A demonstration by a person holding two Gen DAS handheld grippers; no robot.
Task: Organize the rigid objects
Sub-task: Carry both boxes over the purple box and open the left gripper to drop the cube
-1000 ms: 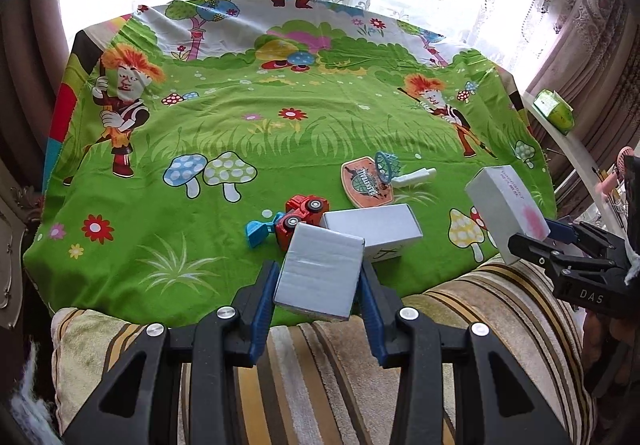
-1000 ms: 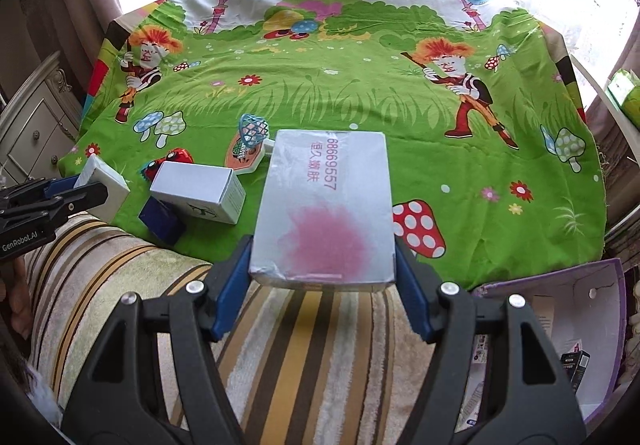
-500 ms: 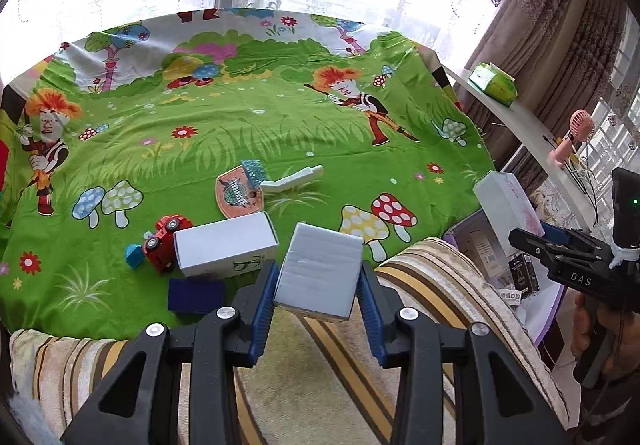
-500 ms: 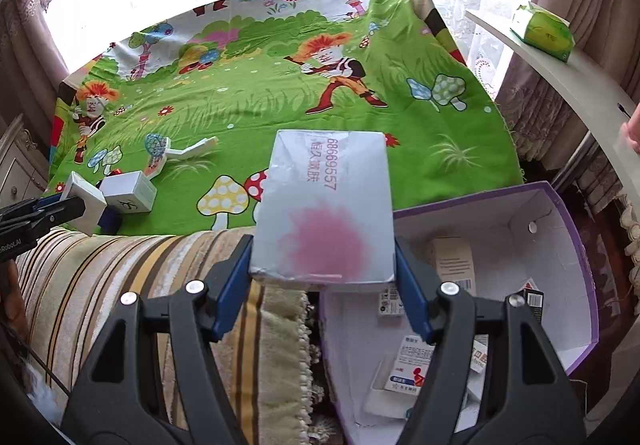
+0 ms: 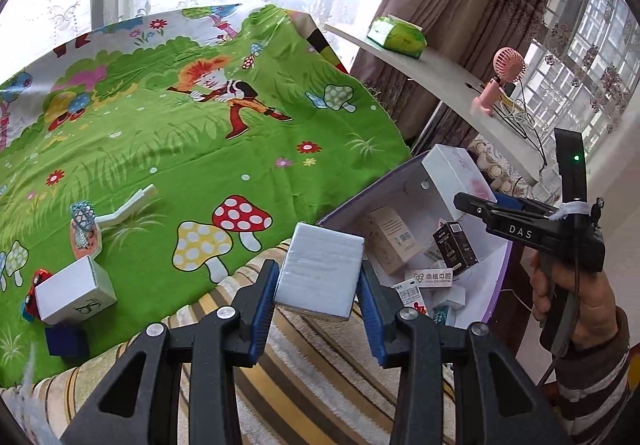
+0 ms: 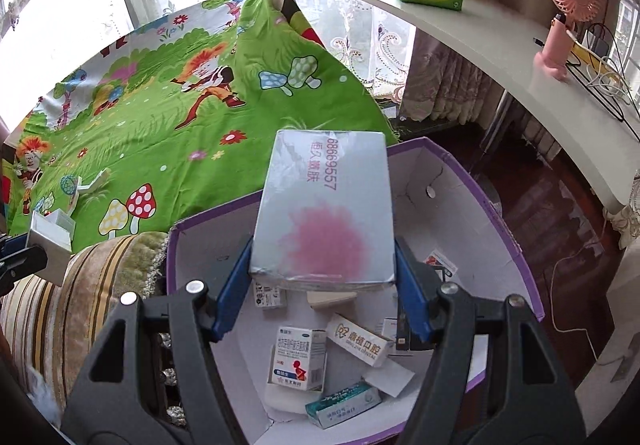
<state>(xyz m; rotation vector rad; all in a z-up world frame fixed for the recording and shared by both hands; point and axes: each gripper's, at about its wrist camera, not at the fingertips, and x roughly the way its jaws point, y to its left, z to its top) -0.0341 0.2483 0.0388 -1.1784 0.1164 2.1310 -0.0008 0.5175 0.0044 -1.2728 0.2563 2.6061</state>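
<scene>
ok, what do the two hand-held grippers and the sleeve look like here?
Both are black plastic frames with silver bolts and blue ribbed pads. The left hand-held gripper and the right hand-held gripper look alike. From the side, the right one shows white "DAS" lettering, a green light and a thin cable. The sleeve is brown with white stripes.

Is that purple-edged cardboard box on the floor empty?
No: in the right wrist view the purple-edged box already holds several small cartons, among them a white medicine carton and a teal one.
</scene>
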